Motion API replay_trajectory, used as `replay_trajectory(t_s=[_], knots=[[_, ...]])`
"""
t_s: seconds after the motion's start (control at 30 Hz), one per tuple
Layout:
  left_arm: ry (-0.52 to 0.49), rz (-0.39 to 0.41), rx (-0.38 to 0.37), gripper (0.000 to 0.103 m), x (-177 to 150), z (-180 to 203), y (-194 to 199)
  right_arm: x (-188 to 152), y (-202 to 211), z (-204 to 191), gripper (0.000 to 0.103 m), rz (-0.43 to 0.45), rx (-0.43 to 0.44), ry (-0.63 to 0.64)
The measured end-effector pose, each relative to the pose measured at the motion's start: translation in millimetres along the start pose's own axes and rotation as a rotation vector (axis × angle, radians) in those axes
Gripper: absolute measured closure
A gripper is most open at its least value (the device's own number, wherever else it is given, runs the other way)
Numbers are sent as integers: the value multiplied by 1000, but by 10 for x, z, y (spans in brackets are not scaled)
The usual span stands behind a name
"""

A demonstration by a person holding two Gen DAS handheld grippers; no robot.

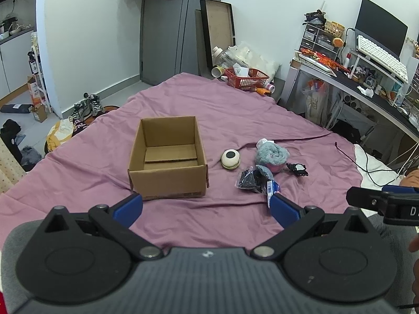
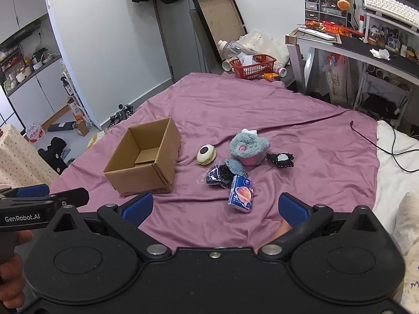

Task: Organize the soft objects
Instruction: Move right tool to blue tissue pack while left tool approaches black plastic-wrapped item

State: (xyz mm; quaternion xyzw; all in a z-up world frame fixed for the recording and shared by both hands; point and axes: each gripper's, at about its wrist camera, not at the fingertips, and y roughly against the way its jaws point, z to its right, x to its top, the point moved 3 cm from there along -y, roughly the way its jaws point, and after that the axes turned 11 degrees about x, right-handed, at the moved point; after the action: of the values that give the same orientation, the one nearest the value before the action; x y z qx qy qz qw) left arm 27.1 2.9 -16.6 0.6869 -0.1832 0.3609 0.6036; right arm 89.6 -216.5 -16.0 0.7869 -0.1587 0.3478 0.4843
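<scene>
Hovering above the near edge of the purple bedsheet (image 1: 183, 99), the left gripper (image 1: 207, 206) is being held with its blue-padded fingers (image 1: 129, 209) spread wide and nothing between them; the right gripper (image 2: 214, 209) is likewise being carried wide apart and empty, blue pads (image 2: 290, 206) showing on both sides. Just ahead of the left fingers, an open cardboard box (image 1: 167, 157) is being seen upright on the sheet, with only a loose cardboard flap lying flat inside. To the right of the box, the soft objects are being kept in a loose cluster: a cream round plush with a dark spot (image 2: 206, 154), a grey-blue fluffy item with a pink base (image 2: 248, 147), a small black-and-white plush (image 2: 280, 160), a clear bag of dark items (image 2: 218, 175) and a blue tissue pack (image 2: 242, 193), the last lying nearest the right gripper. A red basket (image 2: 252, 66) is being noted at the far edge of the bed.
</scene>
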Motion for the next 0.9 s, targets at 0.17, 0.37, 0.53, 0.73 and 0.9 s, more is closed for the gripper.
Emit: replay_trajectory(t_s=[0.17, 0.37, 0.53, 0.73, 0.9], knots=[[0, -6, -19, 2, 52, 139, -147, 64, -114, 182, 5, -12, 25, -33], [-2, -28, -50, 2, 86, 354, -397, 99, -315, 421, 14, -48, 25, -56], [-18, -44, -68, 8, 110, 553, -633, 132, -527, 638, 20, -83, 53, -122], [-4, -84, -92, 21, 161, 717, -967, 169, -837, 861, 29, -127, 89, -202], [13, -121, -100, 30, 192, 815, -1246, 216, -1113, 1029, 33, -168, 106, -270]])
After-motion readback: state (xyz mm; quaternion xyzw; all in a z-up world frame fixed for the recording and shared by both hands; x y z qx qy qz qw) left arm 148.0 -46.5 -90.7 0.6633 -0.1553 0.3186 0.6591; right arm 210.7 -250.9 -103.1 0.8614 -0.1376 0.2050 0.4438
